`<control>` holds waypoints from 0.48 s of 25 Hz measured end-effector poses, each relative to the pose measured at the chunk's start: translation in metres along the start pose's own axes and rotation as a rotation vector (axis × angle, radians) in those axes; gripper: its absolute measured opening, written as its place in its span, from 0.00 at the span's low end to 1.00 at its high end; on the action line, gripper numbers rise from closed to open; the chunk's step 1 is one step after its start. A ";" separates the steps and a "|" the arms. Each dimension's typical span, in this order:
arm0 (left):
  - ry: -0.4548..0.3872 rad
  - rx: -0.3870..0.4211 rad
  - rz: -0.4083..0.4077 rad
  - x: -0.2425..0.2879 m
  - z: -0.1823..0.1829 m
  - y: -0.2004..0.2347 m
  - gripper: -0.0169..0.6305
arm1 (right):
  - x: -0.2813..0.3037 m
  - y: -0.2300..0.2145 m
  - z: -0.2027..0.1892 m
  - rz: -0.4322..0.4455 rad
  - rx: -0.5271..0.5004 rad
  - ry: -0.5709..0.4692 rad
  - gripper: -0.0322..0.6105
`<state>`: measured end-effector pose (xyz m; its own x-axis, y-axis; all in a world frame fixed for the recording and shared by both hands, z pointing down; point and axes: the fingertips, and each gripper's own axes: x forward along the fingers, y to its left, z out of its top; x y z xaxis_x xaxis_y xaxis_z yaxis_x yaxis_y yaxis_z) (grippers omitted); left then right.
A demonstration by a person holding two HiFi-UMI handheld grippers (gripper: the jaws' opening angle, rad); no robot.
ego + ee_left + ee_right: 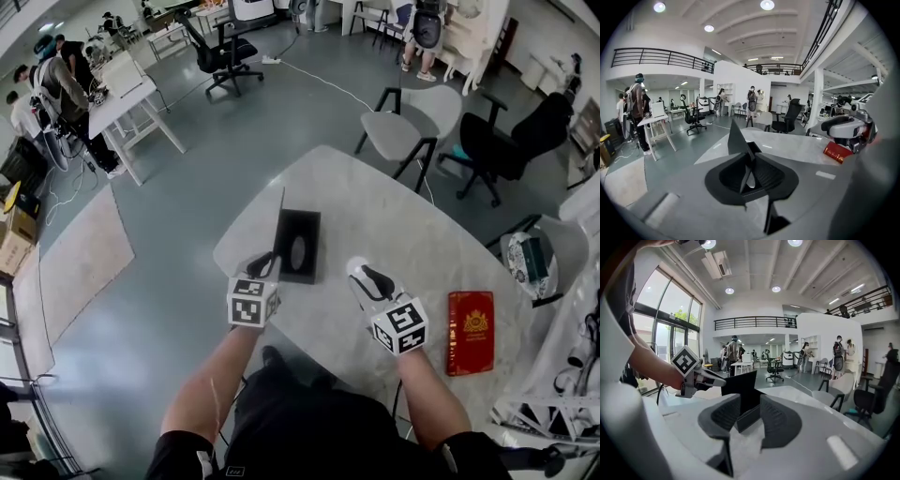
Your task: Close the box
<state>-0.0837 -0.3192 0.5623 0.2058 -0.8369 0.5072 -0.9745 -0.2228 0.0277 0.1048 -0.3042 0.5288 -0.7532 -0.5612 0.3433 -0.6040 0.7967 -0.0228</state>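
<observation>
Looking steeply down from overhead onto the table (394,216); peering close along each pair of jaws, sharing the black box (300,246).

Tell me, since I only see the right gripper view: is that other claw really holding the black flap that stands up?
Observer: Yes. The left gripper view shows the left claw shut on the lid's thin edge.
Operator: Is my own claw touching the box?
Observer: No. In the head view the right claw is open and sits to the right of the box, with bare table between.
Operator: Anything else lying around?
Observer: A red book lies flat on the table, further right, near the edge.
</observation>
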 end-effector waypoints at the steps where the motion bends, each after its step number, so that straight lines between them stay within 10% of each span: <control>1: 0.002 0.008 -0.005 0.001 0.000 -0.004 0.13 | 0.000 0.000 0.000 -0.001 0.000 -0.002 0.26; 12: 0.098 0.217 -0.102 0.033 -0.014 -0.053 0.23 | -0.008 -0.016 0.007 -0.084 0.055 -0.021 0.26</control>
<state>-0.0268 -0.3282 0.5902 0.2820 -0.7548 0.5923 -0.9049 -0.4143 -0.0971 0.1191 -0.3142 0.5198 -0.7038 -0.6307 0.3269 -0.6784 0.7333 -0.0459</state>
